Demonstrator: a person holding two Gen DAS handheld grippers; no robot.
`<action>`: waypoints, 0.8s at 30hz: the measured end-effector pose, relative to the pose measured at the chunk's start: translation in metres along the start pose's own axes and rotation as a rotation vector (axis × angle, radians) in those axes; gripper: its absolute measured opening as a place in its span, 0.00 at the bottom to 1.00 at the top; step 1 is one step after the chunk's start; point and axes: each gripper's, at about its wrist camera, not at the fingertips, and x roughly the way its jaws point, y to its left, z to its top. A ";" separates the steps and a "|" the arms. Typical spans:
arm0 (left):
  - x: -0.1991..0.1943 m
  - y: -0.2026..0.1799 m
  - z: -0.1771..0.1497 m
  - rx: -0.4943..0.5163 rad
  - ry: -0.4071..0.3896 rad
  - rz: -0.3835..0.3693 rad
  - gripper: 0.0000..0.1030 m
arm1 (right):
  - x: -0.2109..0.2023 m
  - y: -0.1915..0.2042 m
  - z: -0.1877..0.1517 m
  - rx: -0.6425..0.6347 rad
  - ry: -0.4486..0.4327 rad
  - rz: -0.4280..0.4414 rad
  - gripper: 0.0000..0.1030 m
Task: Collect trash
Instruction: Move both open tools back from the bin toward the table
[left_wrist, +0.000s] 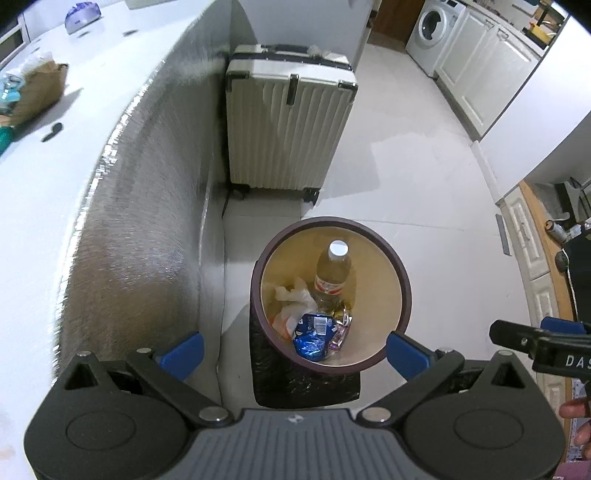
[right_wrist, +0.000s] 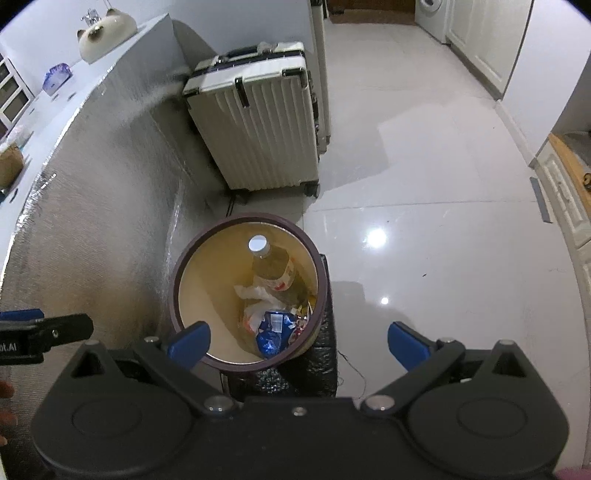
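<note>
your left gripper (left_wrist: 293, 349) has its jaws spread wide and holds nothing; the right gripper (right_wrist: 299, 343) is the same, jaws apart and empty. both hang above the bin (left_wrist: 400, 258), which fills the lower middle of each frame. in it lie a bottle (left_wrist: 332, 273) leaning on the far wall, a blue wrapper (left_wrist: 312, 332) and a pale crumpled bag (left_wrist: 293, 295), so some trash looks already collected.

the risk i'd judge from here: the bin sits on a dark stand (left_wrist: 306, 384), and a low jaw catching the rim could tip it and spill the lot. in the right wrist view the left finger (right_wrist: 190, 341) overlaps the rim, though how high above it sits is unclear.

a suitcase (left_wrist: 288, 122) stands beyond the bin in the upper middle, hard by the bench (left_wrist: 37, 184) at left. up there a brown bag (left_wrist: 40, 92) with scraps beside it may be next; the bench's tall side panel stands between.
</note>
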 end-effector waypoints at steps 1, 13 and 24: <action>-0.006 0.001 -0.002 0.003 -0.007 0.001 1.00 | -0.005 0.001 -0.001 -0.001 -0.009 0.001 1.00; -0.089 0.035 -0.030 0.019 -0.117 -0.017 1.00 | -0.088 0.043 -0.029 -0.023 -0.146 -0.001 1.00; -0.178 0.100 -0.065 -0.024 -0.269 -0.006 1.00 | -0.155 0.111 -0.053 -0.052 -0.287 0.043 1.00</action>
